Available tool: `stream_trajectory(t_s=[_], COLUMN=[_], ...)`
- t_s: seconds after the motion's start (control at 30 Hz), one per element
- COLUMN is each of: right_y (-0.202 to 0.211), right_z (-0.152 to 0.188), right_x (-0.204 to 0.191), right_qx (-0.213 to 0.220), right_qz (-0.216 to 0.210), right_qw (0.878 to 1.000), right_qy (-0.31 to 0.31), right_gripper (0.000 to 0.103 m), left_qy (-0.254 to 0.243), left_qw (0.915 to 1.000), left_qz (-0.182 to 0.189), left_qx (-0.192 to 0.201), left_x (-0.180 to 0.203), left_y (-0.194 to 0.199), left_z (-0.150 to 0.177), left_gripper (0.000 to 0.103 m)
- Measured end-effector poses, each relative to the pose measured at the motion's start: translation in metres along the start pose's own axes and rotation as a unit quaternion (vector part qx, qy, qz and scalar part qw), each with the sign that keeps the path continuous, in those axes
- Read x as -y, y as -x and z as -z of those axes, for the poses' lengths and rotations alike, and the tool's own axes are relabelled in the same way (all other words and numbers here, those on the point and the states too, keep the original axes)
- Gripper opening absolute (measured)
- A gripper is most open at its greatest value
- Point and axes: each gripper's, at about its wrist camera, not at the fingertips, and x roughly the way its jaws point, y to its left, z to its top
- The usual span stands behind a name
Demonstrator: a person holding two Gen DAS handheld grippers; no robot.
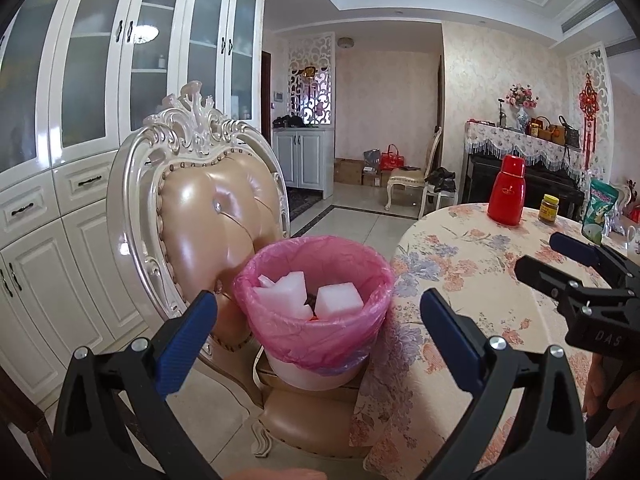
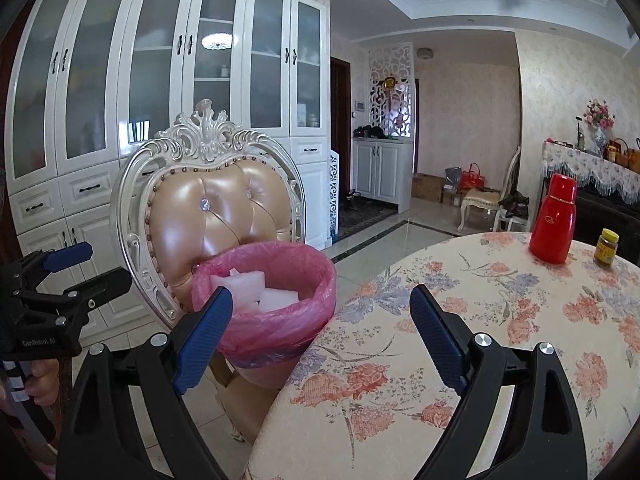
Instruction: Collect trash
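From where I stood, the small white bin (image 1: 316,376) with its pink liner (image 1: 316,336) sat on the seat of the ornate chair (image 1: 208,216), pushed up just beside the edge of the floral tabletop (image 1: 480,280). White foam blocks (image 1: 340,300) and something dark already lay inside it. The left gripper (image 1: 316,332) hung in front of the bin with its jaws spread wide and nothing between them; the right gripper (image 2: 320,328) was likewise wide open and empty, straddling the bin's rim and the tabletop's edge. No loose scrap showed on the stretch of cloth near either of them, so my guess was that the next piece had yet to be found. Doing that well would mean sweeping farther across the tabletop, past the red flask (image 2: 554,220) and the yellow-lidded jar (image 2: 606,248), which looked like keepers, and bringing any find directly above the liner's mouth before letting go, since the bin was perched and could tip if nudged
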Motion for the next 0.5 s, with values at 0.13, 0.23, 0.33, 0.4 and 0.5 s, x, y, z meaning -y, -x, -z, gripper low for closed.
stream_trajectory(t_s=[0.13,0.23,0.33,0.4,0.5], right_y=[0.0019,0.0024,0.0007,-0.0005,-0.0013], right_z=[-0.0005,-0.0006,0.0002,0.0005,0.0008], right_x=[0.0021,0.0050,0.0060,0.0053,0.0039], right_qx=[0.001,0.000,-0.004,-0.006,-0.007], right_qz=[0.002,0.002,0.001,0.000,-0.001], right_qw=[1.000,1.000,1.000,1.000,1.000], right_qy=[0.000,-0.004,-0.005,-0.004,-0.002], right_gripper=[0.085,0.085,0.085,0.085,0.085], left_qy=[-0.004,-0.003,-0.001,-0.001,-0.001], left_qw=[1.0000,1.0000,1.0000,1.0000,1.0000], left_qz=[-0.002,-0.002,-0.002,-0.002,0.000], left_qx=[0.003,0.001,0.000,-0.001,-0.003], left_x=[0.0021,0.0017,0.0005,-0.0001,-0.0004], left_y=[0.0020,0.0021,0.0019,0.0010,-0.0002], left_z=[0.0003,0.0004,0.0003,0.0005,0.0003], left_gripper=[0.098,0.098,0.098,0.098,0.098])
